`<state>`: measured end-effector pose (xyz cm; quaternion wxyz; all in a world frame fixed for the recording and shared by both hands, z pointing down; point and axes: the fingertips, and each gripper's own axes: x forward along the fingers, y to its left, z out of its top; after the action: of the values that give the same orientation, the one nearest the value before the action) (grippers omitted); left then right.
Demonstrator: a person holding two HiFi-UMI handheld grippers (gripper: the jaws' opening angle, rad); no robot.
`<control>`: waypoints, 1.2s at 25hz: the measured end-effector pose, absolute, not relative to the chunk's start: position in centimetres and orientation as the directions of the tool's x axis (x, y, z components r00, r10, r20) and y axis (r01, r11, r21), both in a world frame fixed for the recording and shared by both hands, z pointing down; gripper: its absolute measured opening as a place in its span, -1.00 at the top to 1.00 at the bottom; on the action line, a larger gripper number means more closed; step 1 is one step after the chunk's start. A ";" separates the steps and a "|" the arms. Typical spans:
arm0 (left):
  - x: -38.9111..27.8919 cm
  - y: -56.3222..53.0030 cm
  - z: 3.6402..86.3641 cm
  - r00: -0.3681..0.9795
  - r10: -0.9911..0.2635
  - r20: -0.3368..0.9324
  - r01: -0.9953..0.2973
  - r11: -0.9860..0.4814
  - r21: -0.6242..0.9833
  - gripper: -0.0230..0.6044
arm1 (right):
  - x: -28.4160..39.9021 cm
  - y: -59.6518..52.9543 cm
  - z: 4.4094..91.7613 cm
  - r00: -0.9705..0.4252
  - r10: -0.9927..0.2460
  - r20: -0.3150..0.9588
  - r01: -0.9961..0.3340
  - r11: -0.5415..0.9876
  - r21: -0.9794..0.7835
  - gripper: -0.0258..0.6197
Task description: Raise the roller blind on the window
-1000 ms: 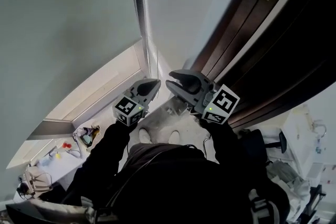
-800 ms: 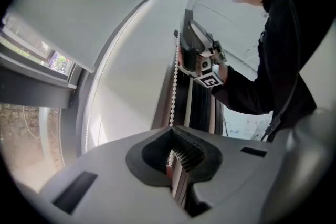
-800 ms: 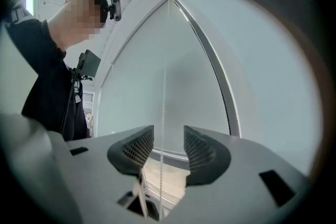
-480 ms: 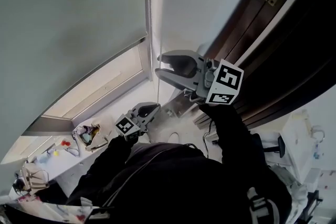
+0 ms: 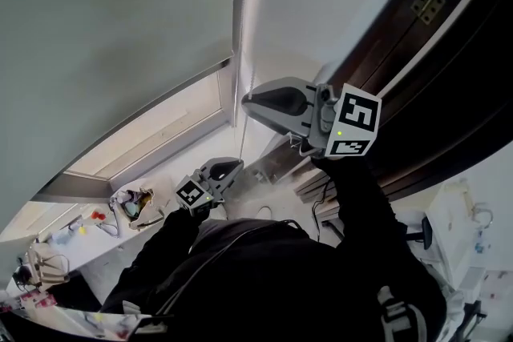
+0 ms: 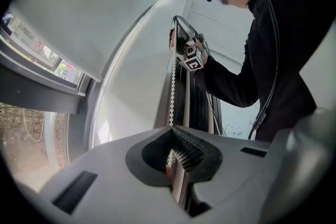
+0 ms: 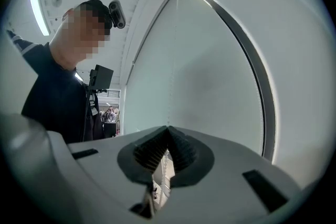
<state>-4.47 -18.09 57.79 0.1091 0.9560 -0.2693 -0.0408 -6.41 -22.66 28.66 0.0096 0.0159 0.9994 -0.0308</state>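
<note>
The grey roller blind (image 5: 120,28) covers most of the window. Its white bead chain (image 6: 172,92) hangs taut beside the blind's right edge. My right gripper (image 5: 245,100) is the upper one; its jaws have just closed and are shut on the chain, which shows as a thin line (image 7: 171,76) rising from the jaws (image 7: 168,131). My left gripper (image 5: 238,165) sits lower, shut on the same chain (image 6: 170,136). From the left gripper view the right gripper (image 6: 172,39) shows up the chain.
A dark wooden door frame (image 5: 417,52) with a brass hinge (image 5: 429,2) stands close on the right. The white windowsill (image 5: 152,140) lies below the blind. Small clutter (image 5: 132,204) sits at the lower left. Uncovered glass (image 6: 31,44) shows under the blind's hem.
The right gripper rose along the chain, opened wide, then shut. The left gripper dropped from beside the right one to a spot well below it.
</note>
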 end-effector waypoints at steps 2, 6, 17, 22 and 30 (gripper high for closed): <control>-4.7 -18.3 57.8 0.845 -0.535 -0.021 -0.516 -0.823 0.239 0.91 | -6.6 -22.8 28.7 -1.000 0.023 -0.016 0.024 0.998 -0.054 0.90; -6.3 -19.4 56.5 0.818 -0.574 -0.035 -0.538 -0.787 0.302 0.87 | -6.9 -23.4 28.9 -1.000 -0.008 -0.019 -0.008 1.000 -0.017 0.90; -10.8 -22.9 41.3 0.810 -0.563 -0.161 -0.538 -0.824 0.175 0.53 | -6.8 -23.1 36.7 -0.998 -0.035 0.051 -0.039 0.994 -0.100 0.90; -8.9 -23.1 33.5 0.865 -0.466 -0.188 -0.452 -0.885 0.112 0.45 | -7.6 -21.1 41.1 -0.996 -0.003 0.092 -0.016 0.990 -0.142 0.90; -7.5 -23.4 26.4 0.900 -0.390 -0.197 -0.387 -0.920 0.056 0.43 | -8.1 -18.5 49.9 -0.971 0.049 0.233 -0.004 0.975 -0.221 0.90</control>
<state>-7.52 -23.38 26.44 0.0077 0.9745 -0.1993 -0.1025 -8.07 -18.54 49.92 -0.1194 0.0113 0.9866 -0.1105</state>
